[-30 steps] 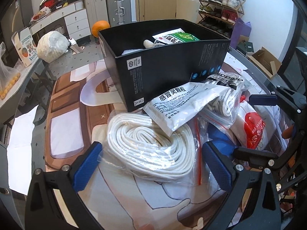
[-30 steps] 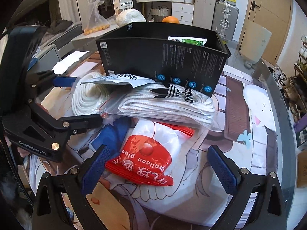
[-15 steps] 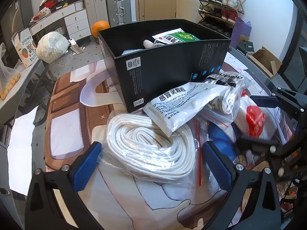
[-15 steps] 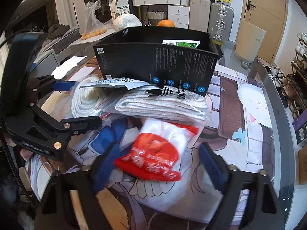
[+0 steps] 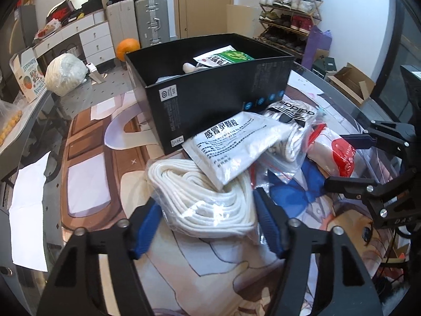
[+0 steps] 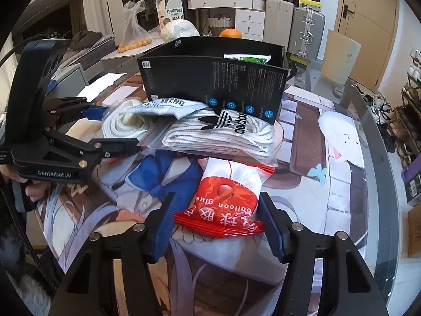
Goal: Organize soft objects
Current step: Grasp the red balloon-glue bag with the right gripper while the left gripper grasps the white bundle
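Observation:
A black box [image 5: 210, 97] [image 6: 210, 84] stands on the table with a green packet [image 5: 226, 56] inside. In front of it lie a bagged white rope coil [image 5: 205, 197] [image 6: 123, 123], a white medicine sachet [image 5: 231, 142] on top of the coil, bagged Adidas socks [image 6: 223, 134] [image 5: 292, 121] and a red-and-white balloon glue bag [image 6: 226, 200] [image 5: 334, 155]. My left gripper [image 5: 208, 223] has closed its blue pads against both sides of the rope coil. My right gripper [image 6: 215, 223] has closed on the balloon glue bag.
The table carries an anime-print mat [image 6: 329, 158]. A side desk at the left holds a white bundle [image 5: 65, 73] and a carton [image 5: 29, 76]. Suitcases [image 5: 150, 18], an orange ball [image 5: 127, 48] and a shoe rack [image 5: 289, 13] stand behind.
Both grippers have closed from wide open: the left onto the rope coil, the right onto the balloon glue bag. The glue bag has shifted slightly.

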Demonstrator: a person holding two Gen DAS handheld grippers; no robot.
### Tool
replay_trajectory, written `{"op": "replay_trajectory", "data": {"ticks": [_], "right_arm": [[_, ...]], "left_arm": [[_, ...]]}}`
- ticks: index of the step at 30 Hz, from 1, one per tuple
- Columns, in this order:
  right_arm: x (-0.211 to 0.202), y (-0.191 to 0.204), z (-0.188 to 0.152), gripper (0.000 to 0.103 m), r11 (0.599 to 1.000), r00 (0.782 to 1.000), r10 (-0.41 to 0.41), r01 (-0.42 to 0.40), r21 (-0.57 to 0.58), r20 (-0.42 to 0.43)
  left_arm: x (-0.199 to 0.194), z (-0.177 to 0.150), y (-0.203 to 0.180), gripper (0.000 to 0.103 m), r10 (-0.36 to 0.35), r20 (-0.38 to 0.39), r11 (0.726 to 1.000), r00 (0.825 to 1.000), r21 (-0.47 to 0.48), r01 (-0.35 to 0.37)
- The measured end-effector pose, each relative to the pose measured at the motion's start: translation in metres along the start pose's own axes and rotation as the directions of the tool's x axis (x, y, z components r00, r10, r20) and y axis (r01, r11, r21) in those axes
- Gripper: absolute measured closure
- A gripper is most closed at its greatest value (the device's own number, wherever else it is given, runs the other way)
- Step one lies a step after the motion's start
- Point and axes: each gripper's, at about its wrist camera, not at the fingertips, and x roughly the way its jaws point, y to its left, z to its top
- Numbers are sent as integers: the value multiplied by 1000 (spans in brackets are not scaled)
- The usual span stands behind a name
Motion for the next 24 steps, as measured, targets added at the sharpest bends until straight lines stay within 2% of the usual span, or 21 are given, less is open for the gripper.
{"op": "replay_trajectory", "data": {"ticks": [1, 3, 8, 11, 13, 15, 17, 18, 20, 24], "right_arm": [[-1, 0, -1, 36, 1000, 1000, 4, -4, -2, -2], [-1, -2, -2, 19, 1000, 1000, 9, -9, 14, -6], [2, -8, 3, 19, 996, 999, 31, -32, 86, 14], [6, -9, 9, 20, 994, 1000, 5, -7, 110, 14], [9, -5, 12, 23, 995, 1000, -27, 26, 94, 11], [10, 1, 12, 33, 996, 998, -63, 62, 61, 11], [8, 1, 12, 46, 997, 998, -53, 52, 60, 18], [7, 1, 12, 50, 997, 999, -51, 50, 59, 16], [5, 0, 10, 55, 998, 999, -46, 45, 52, 18], [1, -3, 6, 58, 998, 999, -37, 36, 58, 21]], "left_arm": [[-1, -1, 0, 41, -2, 1, 1000, 1000, 1, 2], [-3, -2, 0, 43, -5, 4, 1000, 1000, 0, 5], [-9, -10, 3, 44, -3, 15, 1000, 1000, -13, 3], [-13, -16, 7, 44, -6, 27, 999, 1000, -35, 7], [-15, -18, 9, 44, -10, 32, 999, 999, -51, 11], [-17, -20, 9, 44, -6, 34, 998, 999, -58, 7], [-18, -22, 9, 44, 0, 37, 998, 999, -63, 3], [-19, -23, 10, 44, -1, 38, 998, 999, -64, 3], [-20, -24, 10, 44, -3, 42, 998, 999, -70, 6], [-24, -26, 10, 45, -3, 56, 997, 998, -77, 7]]}}
